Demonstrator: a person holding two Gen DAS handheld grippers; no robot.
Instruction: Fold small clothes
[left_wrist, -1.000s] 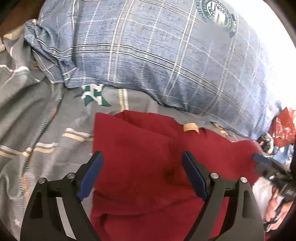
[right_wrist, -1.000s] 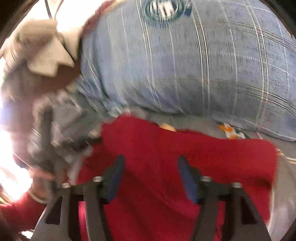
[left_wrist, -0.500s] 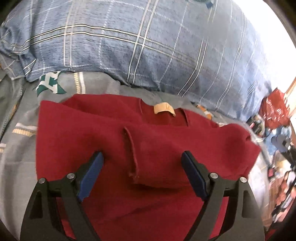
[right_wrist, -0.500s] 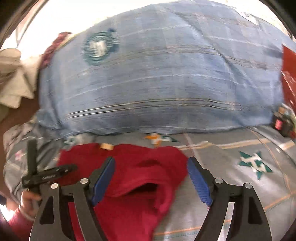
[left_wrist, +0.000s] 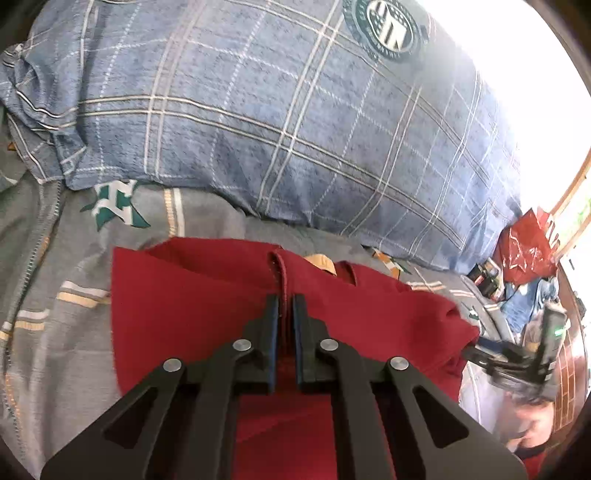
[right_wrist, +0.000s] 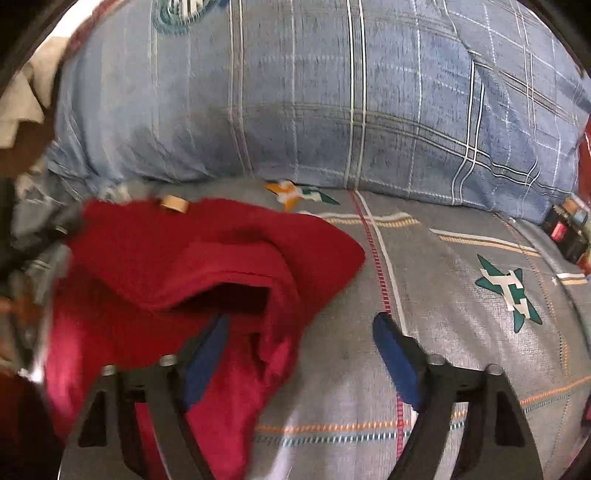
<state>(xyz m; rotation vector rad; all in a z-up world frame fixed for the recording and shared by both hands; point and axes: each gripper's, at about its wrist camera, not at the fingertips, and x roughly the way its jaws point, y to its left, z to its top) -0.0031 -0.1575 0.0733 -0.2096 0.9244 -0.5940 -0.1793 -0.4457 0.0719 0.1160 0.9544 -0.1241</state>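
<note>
Hidden: where my left view's lower edge cuts it off, I lose the red garment (left_wrist: 192, 295); a blurred dark rig fills the lower right.
Left gripper (left_wrist: 284, 306): clamped on a raised red fold, centre frame.
Right gripper (right_wrist: 299, 325): jaws closing; sleeve cloth hangs between them, and I see no pad pressing it.
Garment: lies on the grey bedsheet (right_wrist: 461, 332), left of the right view.
Room: blue plaid pillow (left_wrist: 295, 110) along the top; red bag (left_wrist: 528, 247) at right.
</note>
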